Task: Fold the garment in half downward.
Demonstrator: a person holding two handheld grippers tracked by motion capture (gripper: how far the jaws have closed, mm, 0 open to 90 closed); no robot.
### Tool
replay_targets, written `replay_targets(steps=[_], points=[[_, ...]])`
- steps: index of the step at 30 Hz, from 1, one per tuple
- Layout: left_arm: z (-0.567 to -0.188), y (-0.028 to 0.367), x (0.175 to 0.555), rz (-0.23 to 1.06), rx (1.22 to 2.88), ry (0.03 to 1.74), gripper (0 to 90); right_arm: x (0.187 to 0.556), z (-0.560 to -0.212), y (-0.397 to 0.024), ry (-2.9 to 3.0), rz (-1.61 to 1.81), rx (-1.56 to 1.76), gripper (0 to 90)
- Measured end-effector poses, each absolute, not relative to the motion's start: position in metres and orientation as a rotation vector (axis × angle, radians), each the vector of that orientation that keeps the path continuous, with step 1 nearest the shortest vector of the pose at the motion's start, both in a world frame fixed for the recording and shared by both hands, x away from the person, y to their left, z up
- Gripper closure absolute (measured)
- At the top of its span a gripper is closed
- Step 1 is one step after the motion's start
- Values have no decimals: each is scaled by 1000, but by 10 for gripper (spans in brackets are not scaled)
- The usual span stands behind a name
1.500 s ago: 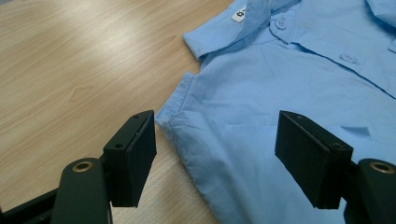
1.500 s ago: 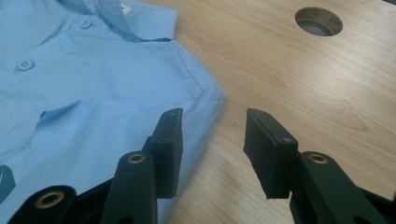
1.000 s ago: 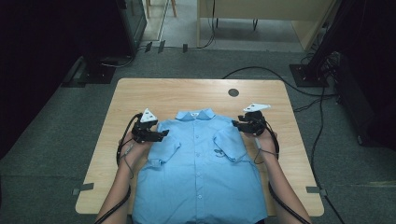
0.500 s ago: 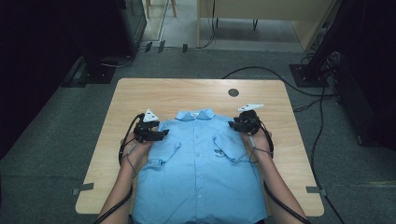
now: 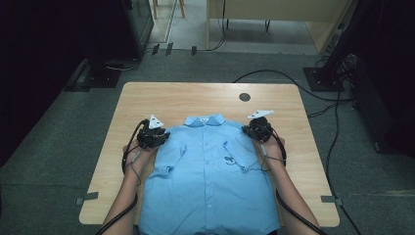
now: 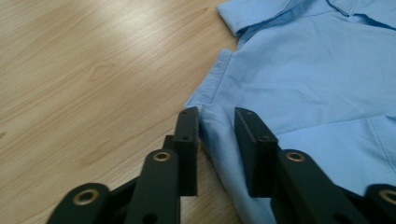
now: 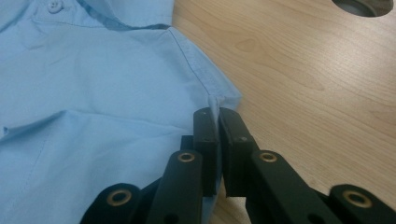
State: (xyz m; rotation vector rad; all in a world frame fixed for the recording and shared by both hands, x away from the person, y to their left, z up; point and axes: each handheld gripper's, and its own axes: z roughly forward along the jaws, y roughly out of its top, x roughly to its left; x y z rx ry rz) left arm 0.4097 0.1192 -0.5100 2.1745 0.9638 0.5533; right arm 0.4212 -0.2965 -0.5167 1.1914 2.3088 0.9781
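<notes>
Your right gripper [image 7: 218, 116] had just closed its fingers on the shoulder seam of the blue shirt [image 5: 210, 176], which lay flat, collar away from you, on the surface [image 5: 181, 100]. Your left gripper [image 6: 217, 119] was closing; fabric sat between fingers not yet pinching. Finish that grip before lifting evenly. Count: one shirt, two grippers.

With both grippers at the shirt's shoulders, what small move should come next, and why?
Probably the left gripper should finish closing. Its jaws have just been closing, but a gap remains around the fold of the shirt between them, so the pads do not look clamped. The right gripper is already shut on its shoulder corner. Lifting now would likely raise one side alone.
</notes>
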Motion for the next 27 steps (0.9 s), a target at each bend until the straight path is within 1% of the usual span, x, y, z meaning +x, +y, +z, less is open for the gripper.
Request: replay_targets(steps=[1,4,5,6,7,8,9,20,24,25,26,27], points=[[-510,119,410,553,2175,964,781,421,-517,-297,2309,978,1191,878],[-510,121,410,558,2169,970,781,420,-515,-297,2299,976,1177,879],[-510,126,409,542,2146,981,778,419,-515,-298,2296,982,1178,879],[-510,126,409,542,2146,981,808,419,-515,-298,2296,982,1178,879],[-510,126,409,542,2146,981,808,418,-513,-300,2292,985,1173,879],[-512,127,411,516,2143,987,811,418,-513,-301,2291,990,1173,879],[-512,127,411,516,2143,987,870,418,-513,-301,2291,990,1173,879],[-513,128,412,493,2132,998,881,418,-510,-312,2273,1025,1205,866],[-513,129,413,492,2130,1008,879,417,-514,-316,2234,954,1237,866],[-514,132,414,471,2114,1023,879,417,-514,-319,2215,956,1254,867],[-514,132,414,471,2114,1023,848,417,-514,-319,2215,956,1254,867],[-514,132,414,471,2114,1023,848,416,-516,-323,2230,940,1266,867]])
